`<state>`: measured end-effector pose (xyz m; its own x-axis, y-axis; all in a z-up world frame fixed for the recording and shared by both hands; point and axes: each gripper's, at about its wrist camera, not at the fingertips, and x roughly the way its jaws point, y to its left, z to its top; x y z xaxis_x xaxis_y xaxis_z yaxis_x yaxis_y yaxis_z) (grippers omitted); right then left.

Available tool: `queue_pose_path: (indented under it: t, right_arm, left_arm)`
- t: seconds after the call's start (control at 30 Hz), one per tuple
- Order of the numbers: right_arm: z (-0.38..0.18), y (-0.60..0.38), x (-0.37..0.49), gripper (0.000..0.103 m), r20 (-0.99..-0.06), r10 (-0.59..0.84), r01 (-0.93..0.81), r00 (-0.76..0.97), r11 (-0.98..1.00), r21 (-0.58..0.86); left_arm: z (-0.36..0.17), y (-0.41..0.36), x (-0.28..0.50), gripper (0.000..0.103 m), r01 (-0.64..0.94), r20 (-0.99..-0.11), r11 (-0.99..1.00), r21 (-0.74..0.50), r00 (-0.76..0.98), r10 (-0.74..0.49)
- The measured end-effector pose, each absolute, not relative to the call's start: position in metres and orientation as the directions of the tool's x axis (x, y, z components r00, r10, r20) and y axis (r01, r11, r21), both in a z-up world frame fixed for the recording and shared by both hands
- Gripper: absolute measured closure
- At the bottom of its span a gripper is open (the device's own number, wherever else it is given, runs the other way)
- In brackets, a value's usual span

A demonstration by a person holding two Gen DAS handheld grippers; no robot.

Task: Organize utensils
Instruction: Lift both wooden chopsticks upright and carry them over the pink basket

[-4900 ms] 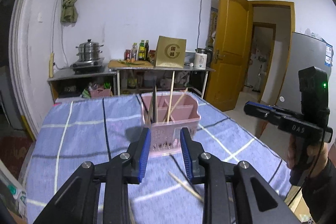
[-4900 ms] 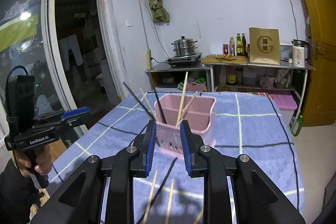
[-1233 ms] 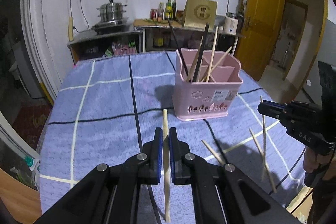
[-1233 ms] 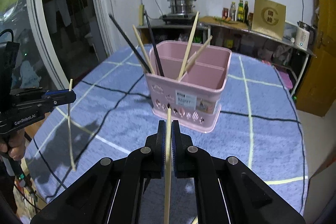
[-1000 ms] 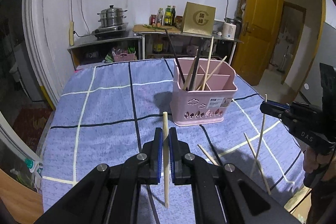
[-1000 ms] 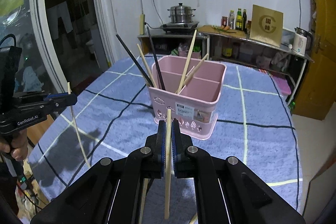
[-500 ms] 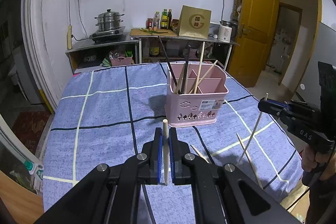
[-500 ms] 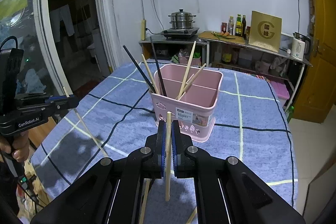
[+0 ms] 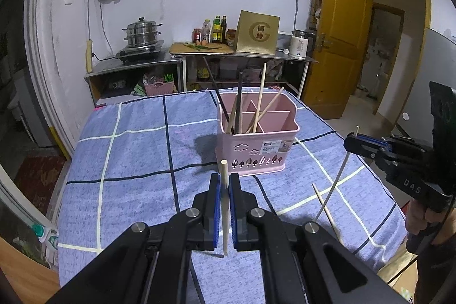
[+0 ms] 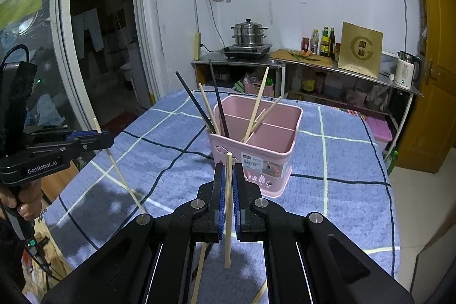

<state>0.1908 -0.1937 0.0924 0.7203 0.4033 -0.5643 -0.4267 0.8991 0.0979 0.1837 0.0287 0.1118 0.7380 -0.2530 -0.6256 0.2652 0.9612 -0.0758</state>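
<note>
A blue checked cloth [image 9: 136,150] is spread over the table, and a pink caddy [image 9: 256,144] is stood on it, with dark and wooden chopsticks leaned in its near-left compartment. The caddy is seen just beyond both grippers. A wooden chopstick [image 9: 225,190] is clamped upright in the left gripper [image 9: 224,207]. Another chopstick [image 10: 228,190] is clamped upright in the right gripper [image 10: 228,204]. A loose chopstick [image 9: 325,204] is left on the cloth.

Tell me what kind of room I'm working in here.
Probably a home kitchen: a stacked steel steamer pot on a cooktop, sauce bottles by a cutting board, and a white electric kettle on the metal counter.
</note>
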Motion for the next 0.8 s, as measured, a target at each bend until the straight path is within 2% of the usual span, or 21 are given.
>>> queue_pose_path:
  t: [0.8]
  right_arm:
    - [0.138,-0.189,0.223,0.098,-0.463,0.428,-0.435,0.776,0.895,0.098]
  left_arm:
    - [0.189,-0.017,0.244,0.098,0.329,-0.537,0.939,-0.101,0.777,-0.329]
